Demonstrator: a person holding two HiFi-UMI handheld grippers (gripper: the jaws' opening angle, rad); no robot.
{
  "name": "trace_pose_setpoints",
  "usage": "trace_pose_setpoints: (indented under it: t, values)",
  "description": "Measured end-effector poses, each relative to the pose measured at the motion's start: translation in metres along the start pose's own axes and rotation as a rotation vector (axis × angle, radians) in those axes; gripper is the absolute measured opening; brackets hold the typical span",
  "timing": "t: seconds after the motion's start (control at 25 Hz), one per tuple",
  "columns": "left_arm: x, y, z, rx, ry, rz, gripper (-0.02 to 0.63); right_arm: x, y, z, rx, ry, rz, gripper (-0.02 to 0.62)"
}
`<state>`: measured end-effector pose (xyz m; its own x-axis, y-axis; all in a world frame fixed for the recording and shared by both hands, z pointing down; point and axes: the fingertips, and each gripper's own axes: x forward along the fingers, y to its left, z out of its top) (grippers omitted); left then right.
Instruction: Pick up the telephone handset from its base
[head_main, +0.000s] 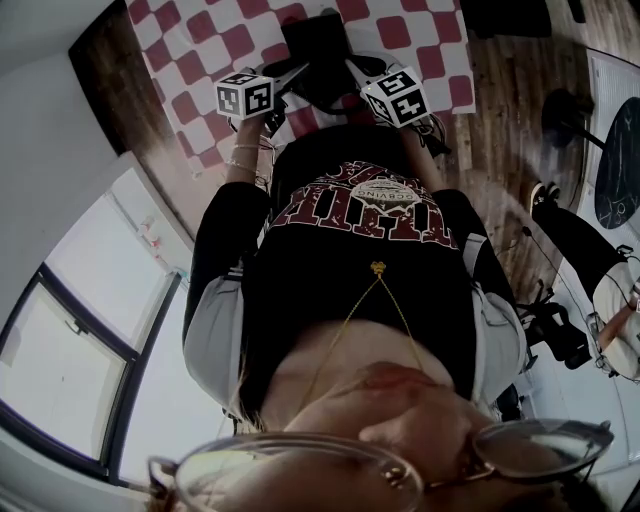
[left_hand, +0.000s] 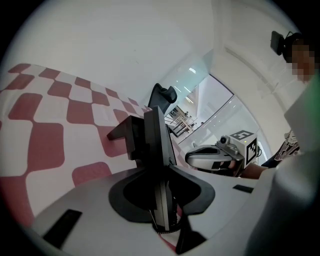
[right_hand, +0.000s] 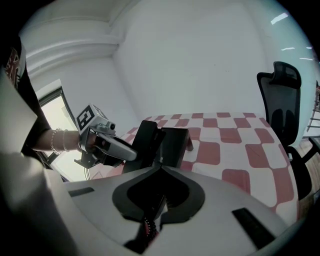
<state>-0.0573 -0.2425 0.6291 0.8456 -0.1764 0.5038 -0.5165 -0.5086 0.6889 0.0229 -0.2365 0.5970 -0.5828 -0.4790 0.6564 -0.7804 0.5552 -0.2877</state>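
Observation:
A black telephone (head_main: 318, 50) stands on a table with a red-and-white checked cloth (head_main: 200, 50). In the left gripper view its handset (left_hand: 156, 140) rises edge-on between my left gripper's (left_hand: 160, 170) jaws, whose tips lie against both its sides; the base (left_hand: 131, 136) sits just left of it. A coiled cord (left_hand: 167, 227) shows low in the gap. My right gripper (right_hand: 160, 169) has its tips drawn together on the near edge of the base (right_hand: 175, 145). The handset (right_hand: 146, 140) lies on the base's left side, beside the left gripper (right_hand: 107, 145).
A black office chair (right_hand: 282, 100) stands at the table's far right end. White walls rise behind the table and a window (head_main: 70, 340) is to the left. Wooden floor (head_main: 500, 130) with a black stool base (head_main: 565, 110) lies to the right.

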Motion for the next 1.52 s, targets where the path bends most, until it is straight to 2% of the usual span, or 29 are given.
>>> trace_pose_setpoints:
  t: [0.2, 0.48, 1.08, 1.52]
  values:
    - [-0.001, -0.002, 0.005, -0.054, -0.046, -0.011, 0.081, -0.002, 0.001, 0.0, -0.008, 0.0, 0.012, 0.02]
    - [-0.001, -0.002, 0.006, -0.043, -0.043, 0.017, 0.081, -0.007, 0.001, 0.0, -0.021, -0.003, 0.023, 0.02]
    - [-0.01, -0.015, 0.005, -0.078, -0.088, 0.019, 0.08, -0.009, 0.006, 0.004, -0.056, -0.015, 0.063, 0.02]
    - [-0.014, -0.036, 0.009, -0.088, -0.147, -0.012, 0.08, -0.012, 0.012, 0.005, -0.083, -0.018, 0.086, 0.02]
